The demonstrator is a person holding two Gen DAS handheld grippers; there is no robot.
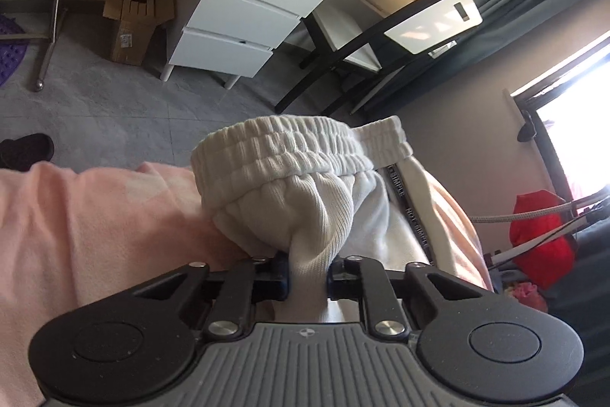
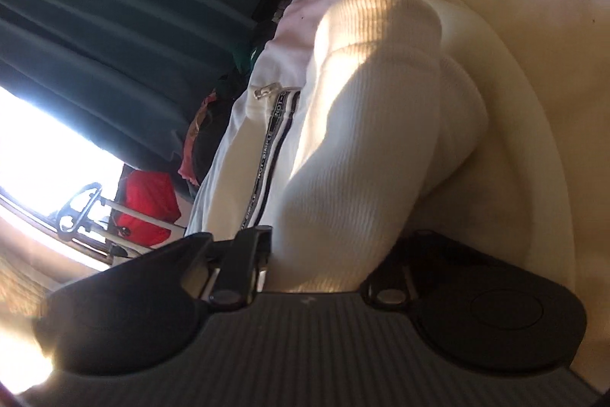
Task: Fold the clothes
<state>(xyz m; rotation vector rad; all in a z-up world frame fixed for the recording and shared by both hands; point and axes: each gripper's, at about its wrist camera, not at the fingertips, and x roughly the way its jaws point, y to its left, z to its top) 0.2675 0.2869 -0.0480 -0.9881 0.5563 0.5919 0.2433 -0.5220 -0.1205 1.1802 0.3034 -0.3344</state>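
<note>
left gripper (image 1: 308, 277) clamped on ribbed fabric just below elastic waistband of white sweatpants (image 1: 301, 185) | right gripper (image 2: 316, 266) pinched shut on same sweatpants (image 2: 343, 159) | garment bunched over pink bedding (image 1: 95, 216)

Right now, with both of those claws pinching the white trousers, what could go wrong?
1. The left gripper pinches only a narrow bunch of ribbed fabric below the elastic waistband; it might slip out when lifted.
2. The right gripper also holds a bunched wad of the white trousers, so the fold may come out creased or lopsided.
3. The trousers lie near the edge of the pink bedsheet; loose cloth could slide toward the floor.
</note>
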